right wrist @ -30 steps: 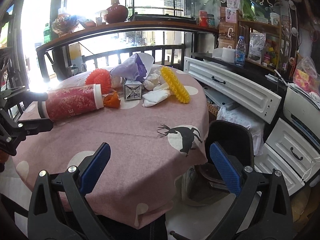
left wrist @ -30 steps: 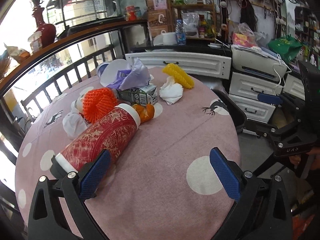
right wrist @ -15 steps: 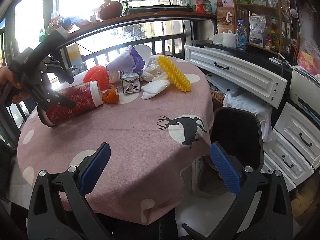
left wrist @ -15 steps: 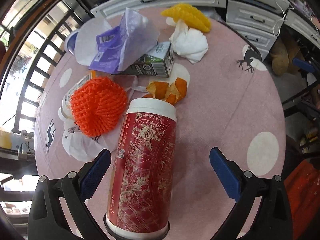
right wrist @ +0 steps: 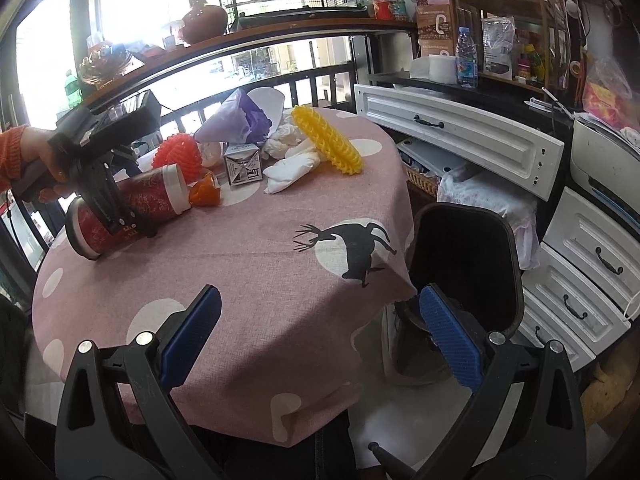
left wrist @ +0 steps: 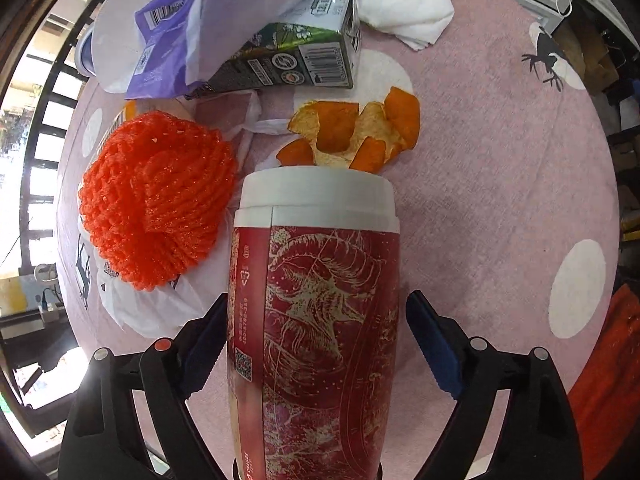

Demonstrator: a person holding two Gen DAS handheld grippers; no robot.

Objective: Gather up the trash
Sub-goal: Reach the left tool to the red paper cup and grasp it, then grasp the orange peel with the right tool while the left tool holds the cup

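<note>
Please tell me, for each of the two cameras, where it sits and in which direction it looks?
Left wrist: sits on the left hand-held gripper, looks steeply down on the table; its blue fingers flank the red can.
Right wrist: sits on the right hand-held gripper, off the table's edge, looks across it toward the window; its fingers show, open and empty.
Shared: can, orange peel, carton, orange net. The right view also shows the left hand-held gripper astride the can.

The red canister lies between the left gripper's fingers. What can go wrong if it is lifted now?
1. The red canister is round and smooth, and the left gripper holds it near its base, so it may tip or slip.
2. Its white lid end lies close to the orange peel and orange foam net; swinging it could knock them.
</note>
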